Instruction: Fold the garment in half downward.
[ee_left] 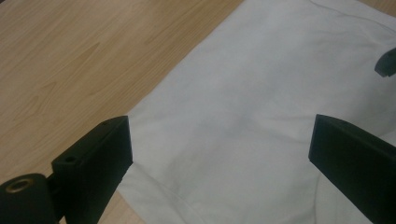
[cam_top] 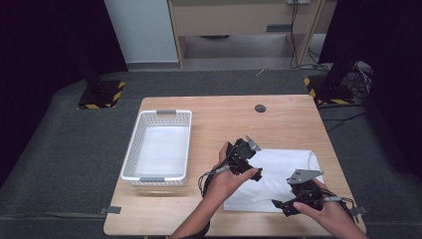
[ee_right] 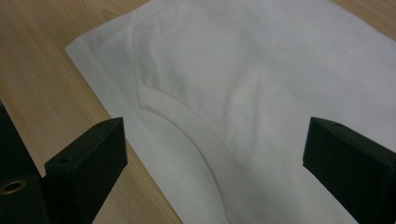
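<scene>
A folded white cloth [cam_top: 278, 174] lies flat on the right half of the wooden table [cam_top: 219, 114]. My left gripper [cam_top: 249, 167] hovers over the cloth's left edge, jaws wide apart with nothing between them. In the left gripper view the cloth [ee_left: 261, 107] spreads under the open jaws, its edge running along bare wood. My right gripper [cam_top: 286, 204] hangs over the cloth's near right part, open too. The right gripper view looks down on the cloth [ee_right: 252, 84], where a curved seam crosses between the jaws.
A white plastic basket [cam_top: 160, 117] stands empty on the table's left half. A small dark round cap [cam_top: 260, 108] sits in the tabletop near the far edge. Black stands with striped bases [cam_top: 102, 94] flank the table on grey floor.
</scene>
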